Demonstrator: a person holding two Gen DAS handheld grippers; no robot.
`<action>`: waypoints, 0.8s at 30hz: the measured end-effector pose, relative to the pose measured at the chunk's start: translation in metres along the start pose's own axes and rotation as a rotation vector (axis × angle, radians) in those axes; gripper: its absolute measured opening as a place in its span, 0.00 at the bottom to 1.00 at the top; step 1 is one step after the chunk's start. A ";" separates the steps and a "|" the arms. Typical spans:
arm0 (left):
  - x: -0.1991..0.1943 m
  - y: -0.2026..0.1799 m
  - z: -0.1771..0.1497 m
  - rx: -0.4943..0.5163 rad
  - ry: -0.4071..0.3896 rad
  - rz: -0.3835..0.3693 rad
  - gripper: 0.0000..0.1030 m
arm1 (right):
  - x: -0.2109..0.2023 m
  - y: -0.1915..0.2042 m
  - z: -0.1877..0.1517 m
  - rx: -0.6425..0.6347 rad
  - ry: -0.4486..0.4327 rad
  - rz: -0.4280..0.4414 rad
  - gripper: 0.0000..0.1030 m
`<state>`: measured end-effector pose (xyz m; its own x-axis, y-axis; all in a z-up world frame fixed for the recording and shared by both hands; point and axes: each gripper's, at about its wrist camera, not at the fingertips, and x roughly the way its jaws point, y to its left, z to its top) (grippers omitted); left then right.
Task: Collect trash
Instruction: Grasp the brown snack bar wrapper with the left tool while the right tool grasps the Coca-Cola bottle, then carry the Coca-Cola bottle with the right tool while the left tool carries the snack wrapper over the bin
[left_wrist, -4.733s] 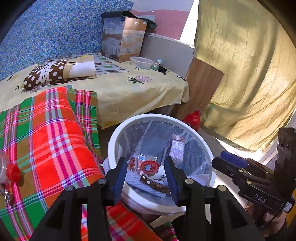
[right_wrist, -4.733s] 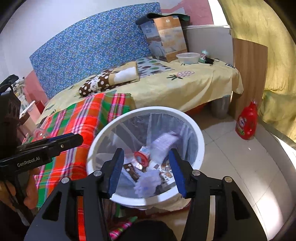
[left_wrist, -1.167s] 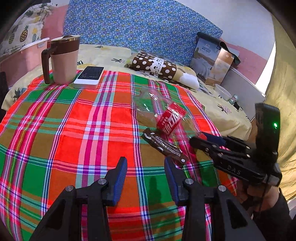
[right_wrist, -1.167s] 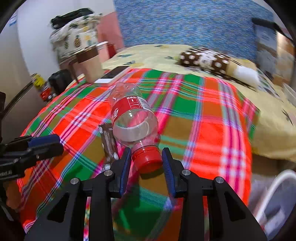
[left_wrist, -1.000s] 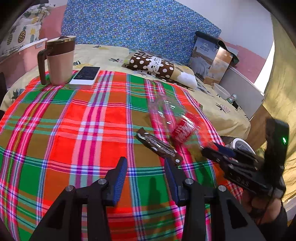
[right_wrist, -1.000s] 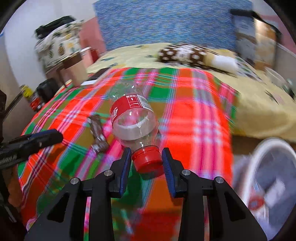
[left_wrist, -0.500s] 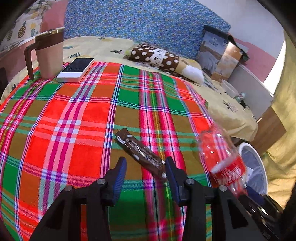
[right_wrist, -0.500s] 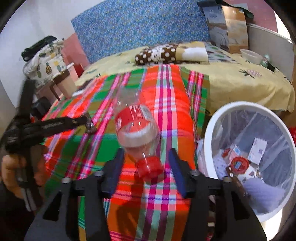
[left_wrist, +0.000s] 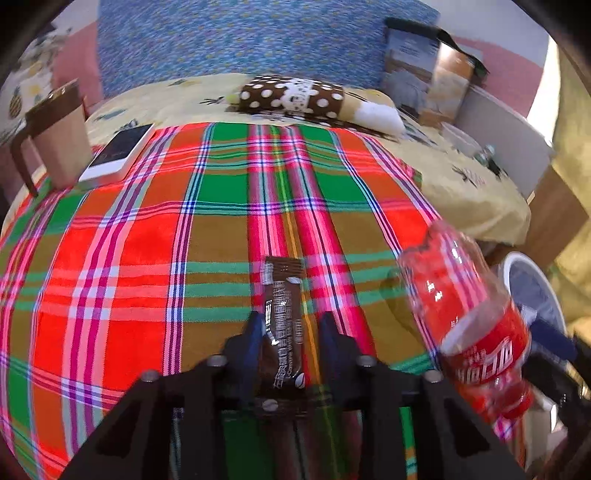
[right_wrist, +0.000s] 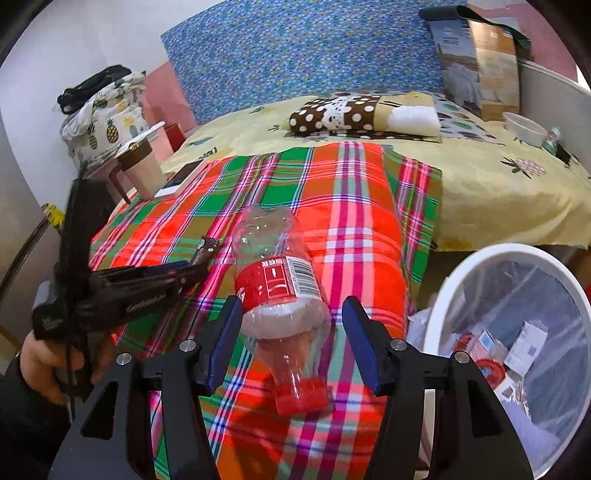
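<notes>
The left tongs (left_wrist: 291, 332) are closing around a brown snack wrapper (left_wrist: 282, 325) that lies lengthwise between their blue pads on the plaid blanket (left_wrist: 147, 240). The left pad sits against the wrapper's edge; whether the right pad touches it I cannot tell. White print runs along the wrapper, too small to read.

The right tongs (right_wrist: 291, 339) are opening, their pads standing clear on either side of a clear plastic bottle (right_wrist: 277, 284). The bottle hangs cap-down and tilted over the blanket's edge, with nothing gripping it. Its red label carries a barcode and white script that looks like Chinese Coca-Cola lettering; the cap (right_wrist: 301, 398) is red.

Just beside the bed stands a white bin (right_wrist: 443, 295) with a clear liner, holding small boxes and red scraps. The left tongs' body in the right view bears white lettering, blurred. A beige mug (left_wrist: 59, 140) and a phone (left_wrist: 118, 155) rest at the blanket's far corner.
</notes>
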<state>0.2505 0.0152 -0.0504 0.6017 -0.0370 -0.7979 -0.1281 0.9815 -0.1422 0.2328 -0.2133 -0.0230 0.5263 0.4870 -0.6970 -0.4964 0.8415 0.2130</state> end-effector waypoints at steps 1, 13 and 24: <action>-0.002 0.001 -0.002 0.014 0.002 -0.008 0.24 | 0.003 0.002 0.002 -0.012 0.005 0.002 0.56; -0.013 0.015 -0.015 0.028 0.006 -0.064 0.21 | 0.026 0.016 0.016 -0.131 0.112 -0.013 0.62; -0.011 0.006 -0.017 0.078 -0.010 -0.015 0.21 | 0.035 0.019 0.014 -0.120 0.158 -0.031 0.62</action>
<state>0.2296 0.0186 -0.0526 0.6109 -0.0502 -0.7901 -0.0579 0.9925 -0.1078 0.2515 -0.1767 -0.0334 0.4326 0.4107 -0.8026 -0.5652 0.8171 0.1134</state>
